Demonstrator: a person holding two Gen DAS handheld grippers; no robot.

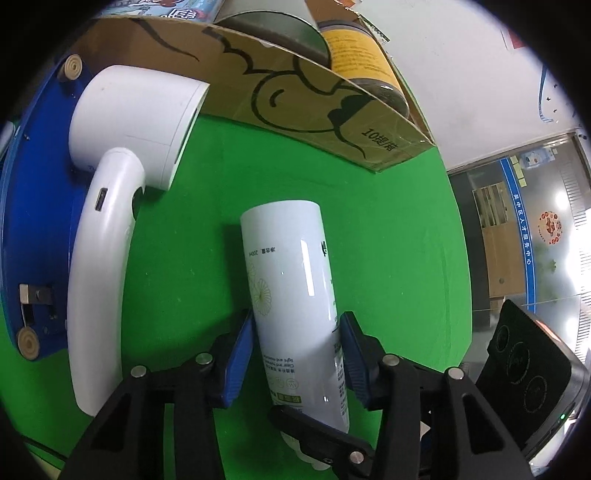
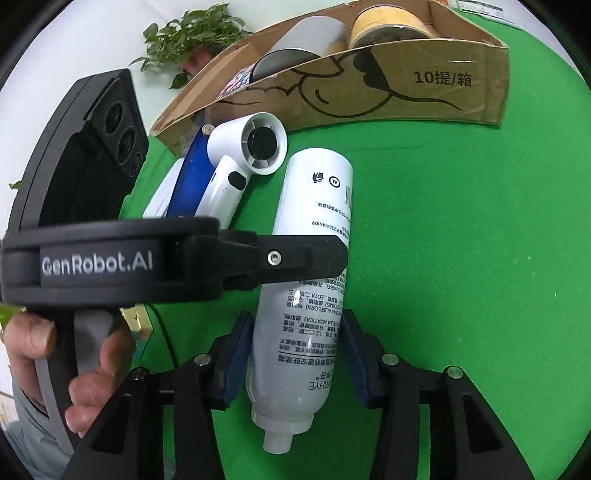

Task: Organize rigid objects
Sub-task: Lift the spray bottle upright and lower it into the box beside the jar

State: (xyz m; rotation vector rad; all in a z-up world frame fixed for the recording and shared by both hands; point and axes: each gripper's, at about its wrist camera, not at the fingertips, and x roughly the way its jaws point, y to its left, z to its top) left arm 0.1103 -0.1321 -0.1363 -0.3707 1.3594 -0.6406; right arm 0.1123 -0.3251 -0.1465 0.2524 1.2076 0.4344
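A white spray bottle [image 1: 288, 266] lies on the green cloth [image 1: 388, 240], its bottom end toward the cardboard box [image 1: 314, 107]. My left gripper [image 1: 297, 325] is shut on the bottle's middle, both blue pads against its sides. My right gripper [image 2: 295, 325] is shut on the same bottle [image 2: 317, 195] nearer its nozzle end. A black finger [image 2: 295, 258] of the left gripper crosses the bottle in the right wrist view. In the left wrist view a finger [image 1: 317, 432] of the right gripper crosses the bottle's lower end.
A white handheld fan [image 2: 255, 147] leans on a blue disc [image 2: 194, 177] left of the bottle. The open box [image 2: 369, 92] holds a grey cylinder [image 2: 295, 48] and a yellow-labelled can [image 2: 391, 22]. A plant [image 2: 192, 37] stands behind. A hand [image 2: 92, 354] grips the left gripper's handle.
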